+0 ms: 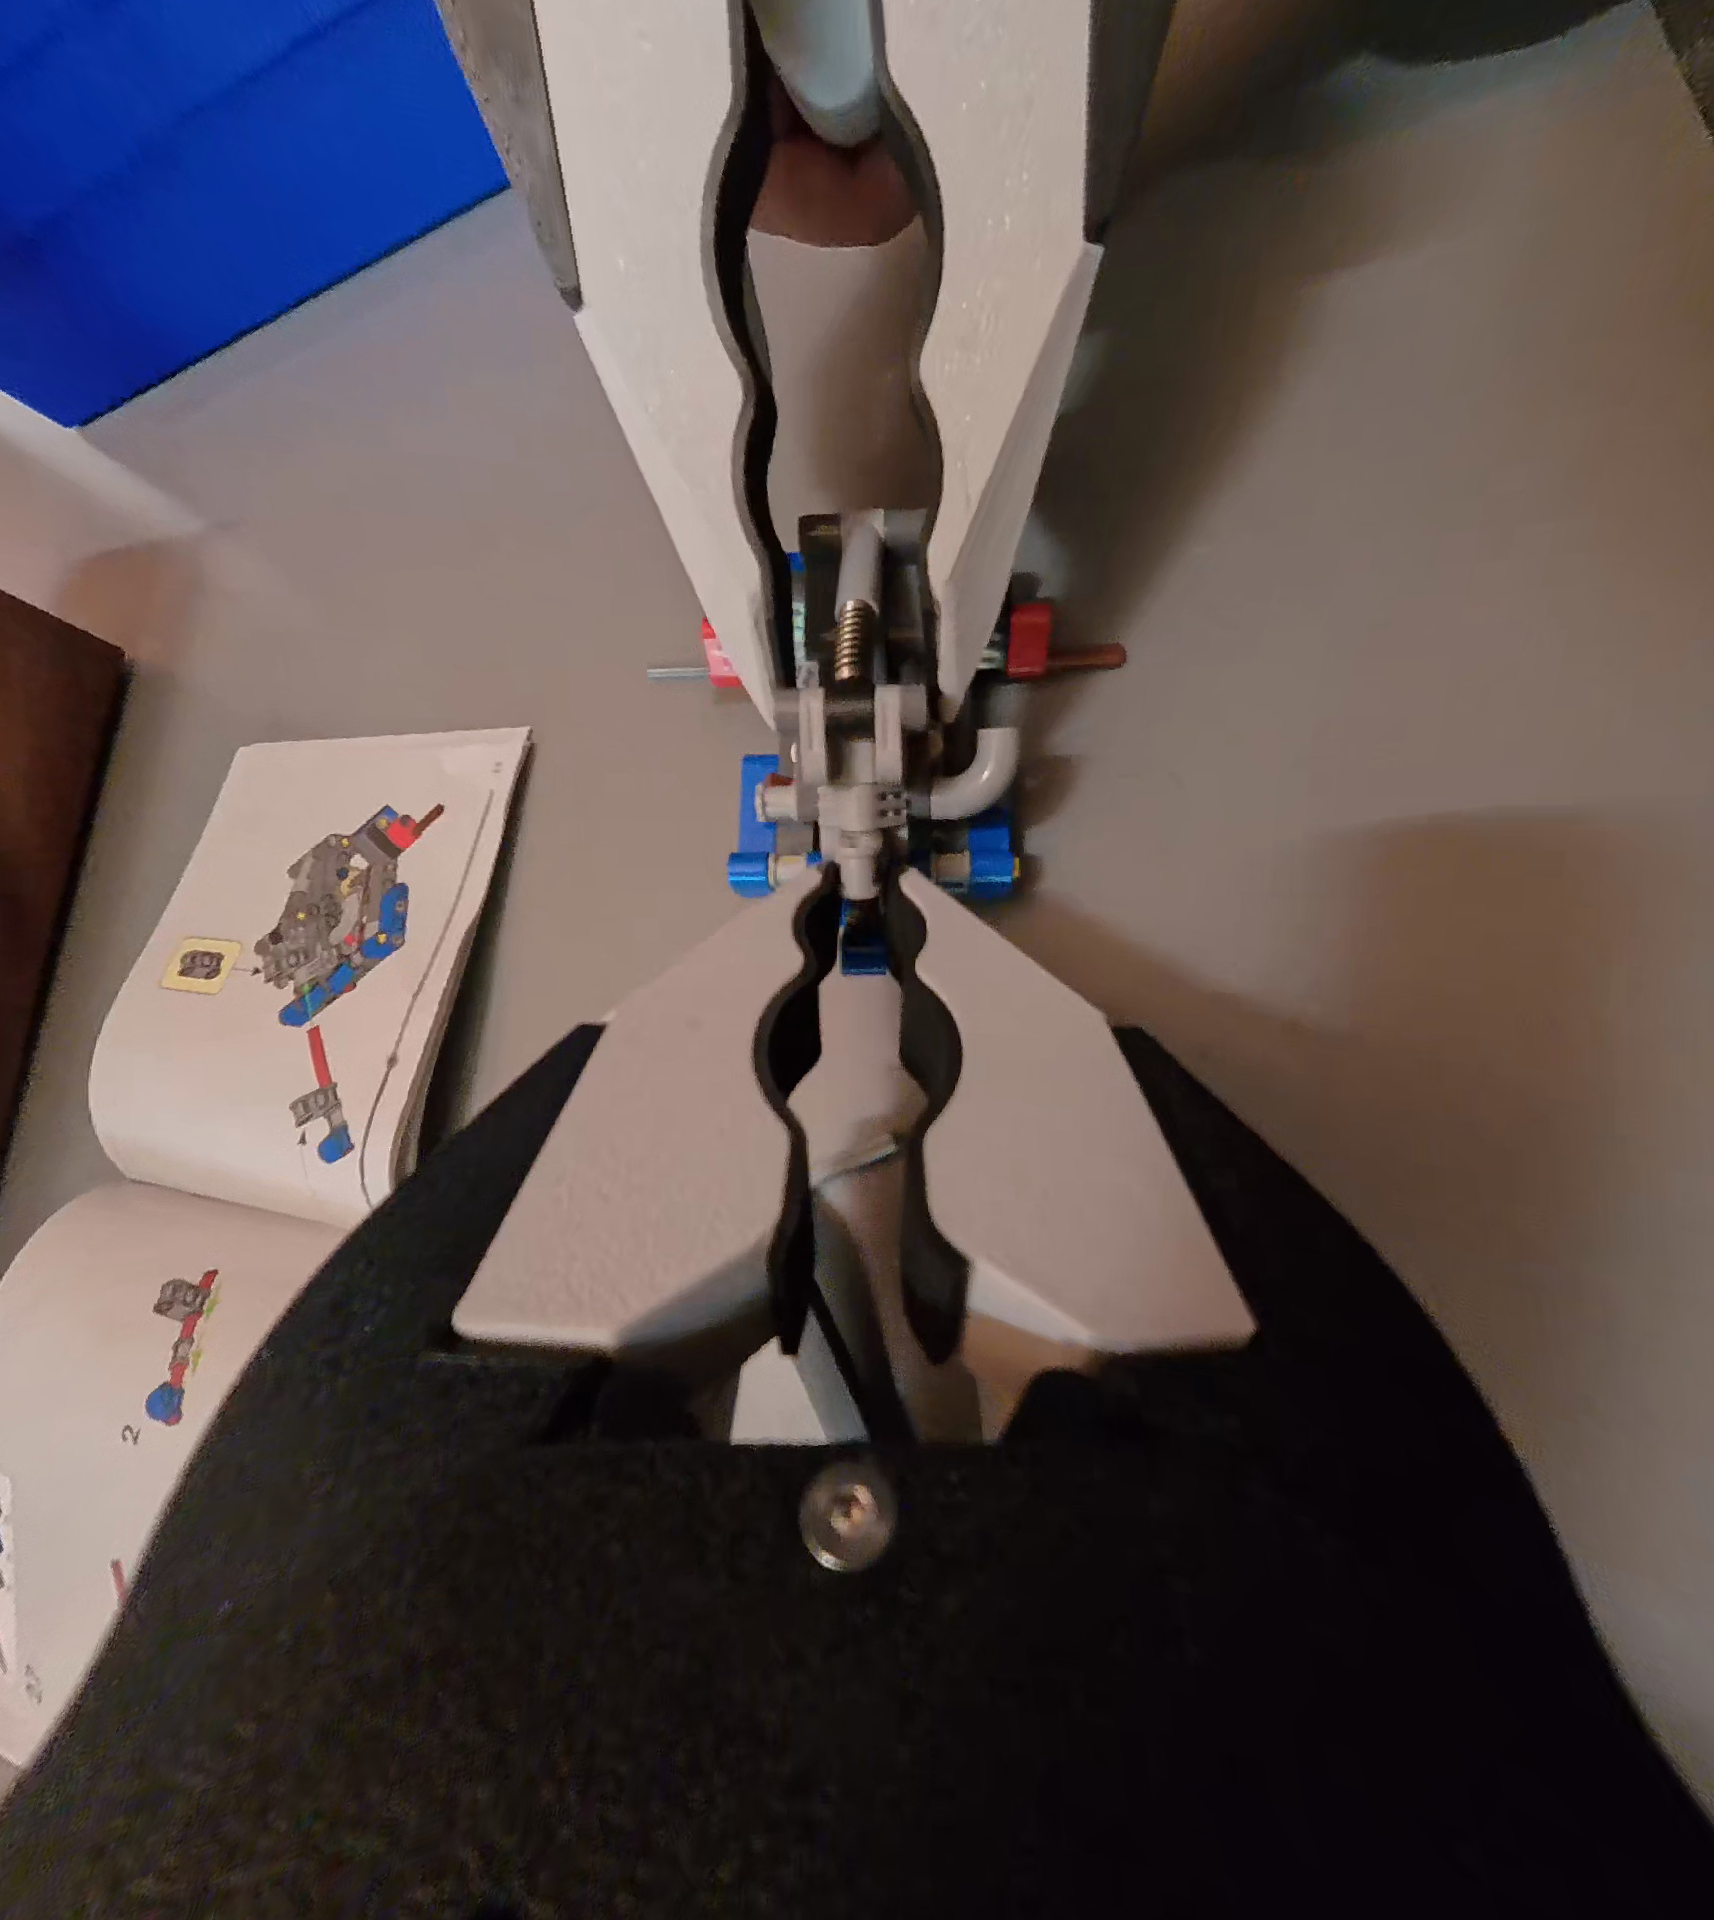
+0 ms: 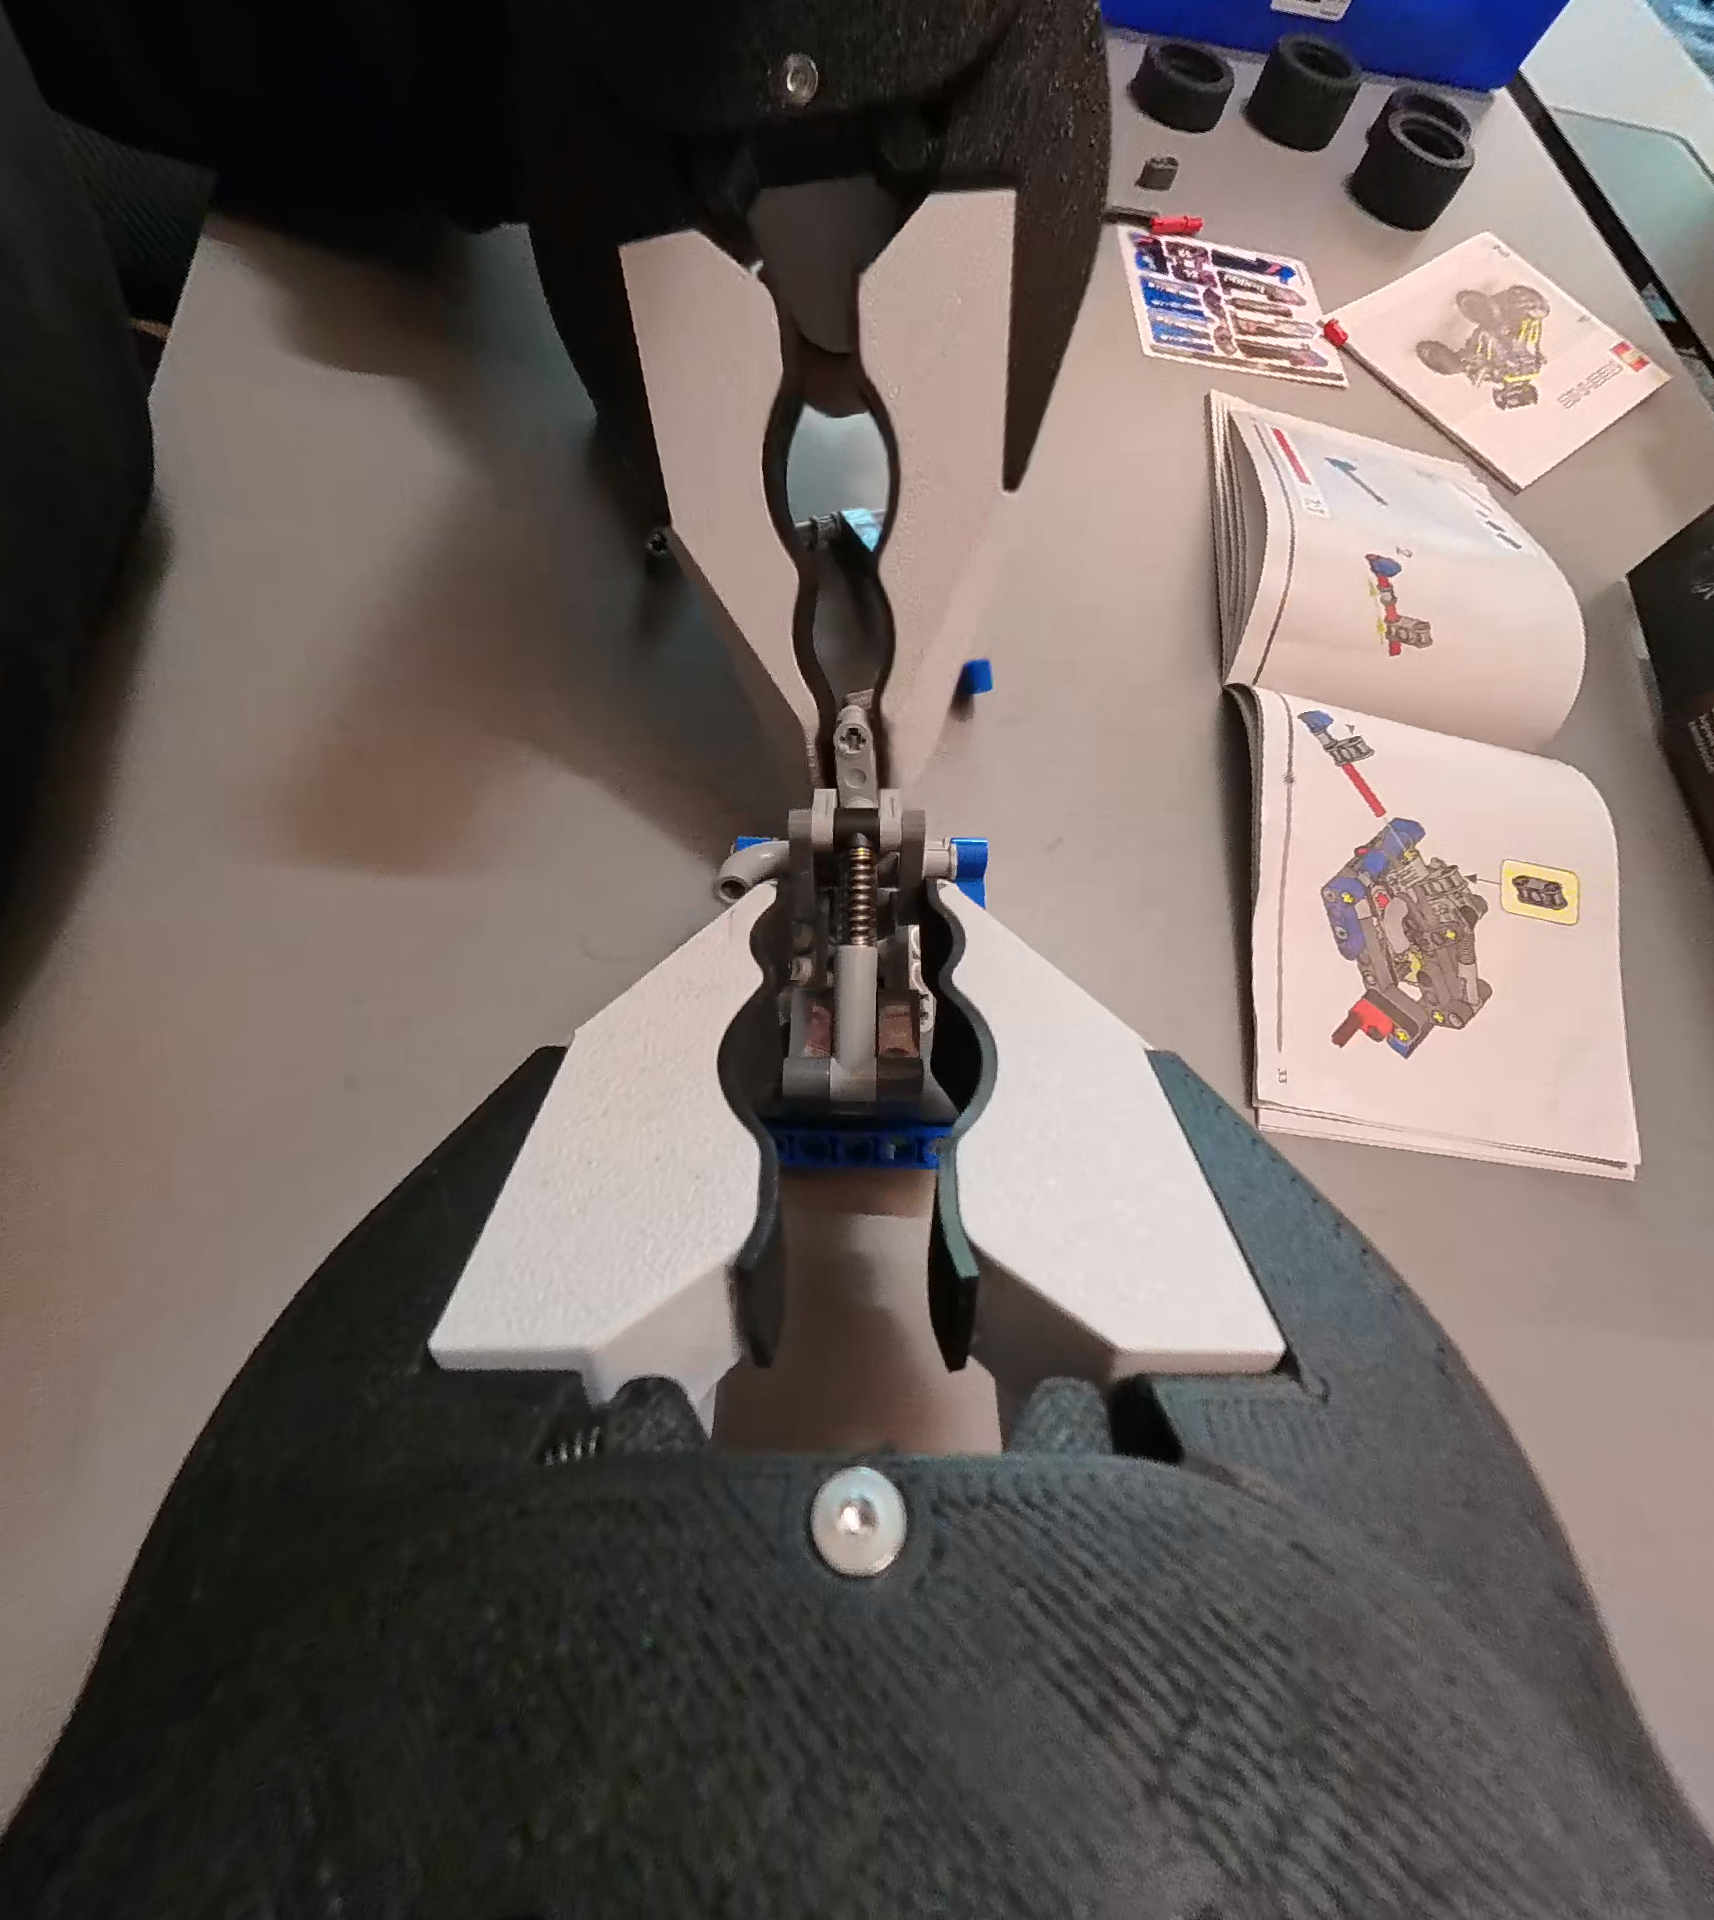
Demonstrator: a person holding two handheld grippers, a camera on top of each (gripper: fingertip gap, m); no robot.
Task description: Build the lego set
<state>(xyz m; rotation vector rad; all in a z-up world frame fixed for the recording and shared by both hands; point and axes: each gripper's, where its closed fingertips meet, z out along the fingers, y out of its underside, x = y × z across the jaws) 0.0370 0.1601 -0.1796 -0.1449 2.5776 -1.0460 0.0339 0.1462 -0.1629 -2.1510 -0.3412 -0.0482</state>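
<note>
Grey right gripper (image 2: 858, 997) clamped the model (image 2: 858, 935) steady at 6 o'clock; left gripper (image 1: 858, 883) apparently pinched its connector (image 2: 853, 764) to seat it.

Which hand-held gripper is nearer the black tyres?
The left hand-held gripper. It reaches in from the tyres' side; the right hand-held gripper holds the lego model from the opposite side.

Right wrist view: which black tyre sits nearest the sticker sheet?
The leftmost tyre, standing directly above the sticker sheet; the other tyres stand farther right.
</note>
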